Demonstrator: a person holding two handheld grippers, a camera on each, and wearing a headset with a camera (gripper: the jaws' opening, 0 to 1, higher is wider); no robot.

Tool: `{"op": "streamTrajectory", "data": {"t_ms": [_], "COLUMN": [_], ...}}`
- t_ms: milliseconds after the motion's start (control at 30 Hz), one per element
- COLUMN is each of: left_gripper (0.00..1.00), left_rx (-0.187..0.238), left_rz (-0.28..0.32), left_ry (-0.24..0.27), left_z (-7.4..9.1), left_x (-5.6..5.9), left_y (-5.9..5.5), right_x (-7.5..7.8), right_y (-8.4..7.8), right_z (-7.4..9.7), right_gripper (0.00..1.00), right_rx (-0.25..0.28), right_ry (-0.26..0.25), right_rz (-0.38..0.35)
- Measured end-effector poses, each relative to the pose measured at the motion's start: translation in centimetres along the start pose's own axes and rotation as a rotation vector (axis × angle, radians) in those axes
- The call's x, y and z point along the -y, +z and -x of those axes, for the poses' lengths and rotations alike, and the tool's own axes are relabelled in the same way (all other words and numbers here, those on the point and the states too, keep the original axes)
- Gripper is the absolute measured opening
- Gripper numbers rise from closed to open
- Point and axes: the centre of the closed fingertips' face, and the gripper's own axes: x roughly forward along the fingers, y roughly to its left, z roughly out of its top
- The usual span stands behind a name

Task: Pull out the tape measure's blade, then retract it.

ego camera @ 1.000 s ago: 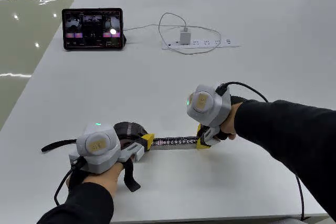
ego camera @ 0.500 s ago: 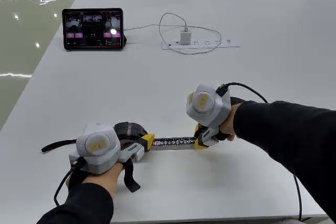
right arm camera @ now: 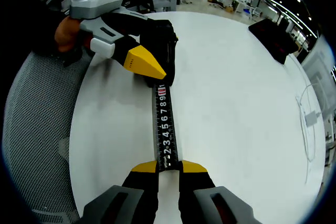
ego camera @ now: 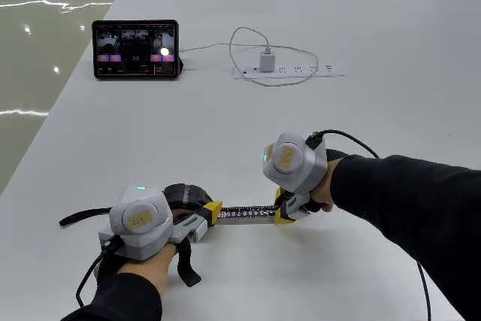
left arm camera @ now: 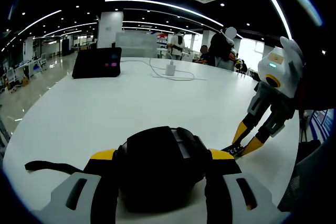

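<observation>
Two grippers hold a tape measure low on the white table (ego camera: 225,133), with a short piece of blade out.

In the head view the right arm comes in from the right edge, and its hand tips the right gripper (right arm camera: 168,167) down at the table in the lower middle. The left hand comes up from the bottom edge and keeps the left gripper (left arm camera: 163,156) flat in the lower left. Its jaws sit wide, one on each side of the black case (left arm camera: 160,166), and they squeeze it. The right jaws are almost closed and pinch the end of the blade (right arm camera: 164,124). The blade runs in a straight line across the frame from the case to the right jaws. The next pull or slide back should go along that line.
</observation>
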Motion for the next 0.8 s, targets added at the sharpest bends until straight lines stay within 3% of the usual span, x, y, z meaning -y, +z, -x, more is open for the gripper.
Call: {"op": "streamTrajectory", "data": {"t_ms": [800], "left_gripper": [0.62], "left_rx": [0.000], "left_rz": [0.000], "left_ry": [0.000], "left_z": [0.00], "left_x": [0.00], "left_y": [0.00], "right_x": [-0.04], "right_y": [0.89], "right_z": [-0.42], "right_gripper": [0.11], "right_rx": [-0.008], "right_ry": [-0.006], "right_rz": [-0.010]}}
